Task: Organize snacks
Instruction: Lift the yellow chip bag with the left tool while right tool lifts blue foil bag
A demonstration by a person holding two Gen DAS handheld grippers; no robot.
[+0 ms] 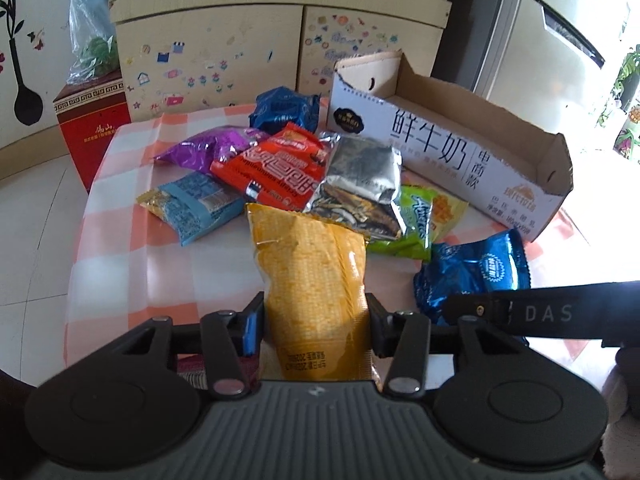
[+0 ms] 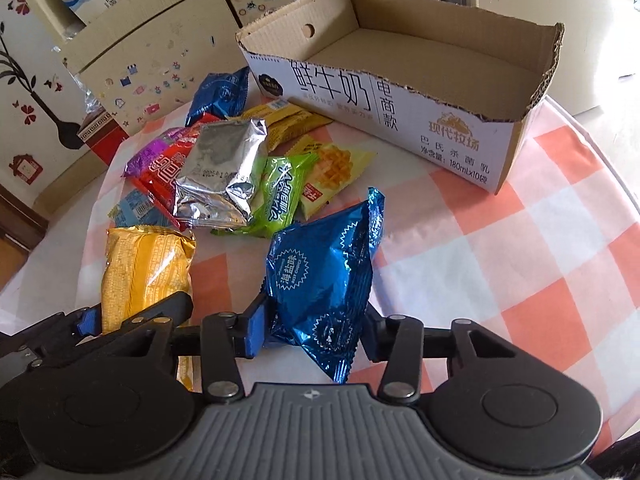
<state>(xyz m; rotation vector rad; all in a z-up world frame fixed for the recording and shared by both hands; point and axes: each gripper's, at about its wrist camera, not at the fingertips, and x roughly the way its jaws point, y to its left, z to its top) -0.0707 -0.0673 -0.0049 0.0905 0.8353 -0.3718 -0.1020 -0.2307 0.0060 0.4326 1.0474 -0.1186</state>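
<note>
The jaws of my left gripper (image 1: 316, 320) press both sides of a yellow snack packet (image 1: 312, 272), which stands up out of them. It is shut on the packet. In the right wrist view that packet (image 2: 144, 276) and the left gripper (image 2: 132, 316) show at lower left. My right gripper (image 2: 314, 328) is shut on a shiny blue snack packet (image 2: 320, 276), tilted upward. A pile of several packets lies beyond, with a silver one (image 2: 220, 176) on top. The open cardboard milk box (image 2: 400, 120) stands behind on the right, with nothing inside.
A pink and white checked cloth (image 2: 520, 240) covers the round table. Red (image 1: 276, 164), purple (image 1: 204, 150), green (image 1: 416, 220) and dark blue (image 1: 284, 108) packets lie in the pile. A red box (image 1: 96, 128) and a stickered cabinet (image 1: 208, 52) stand behind the table.
</note>
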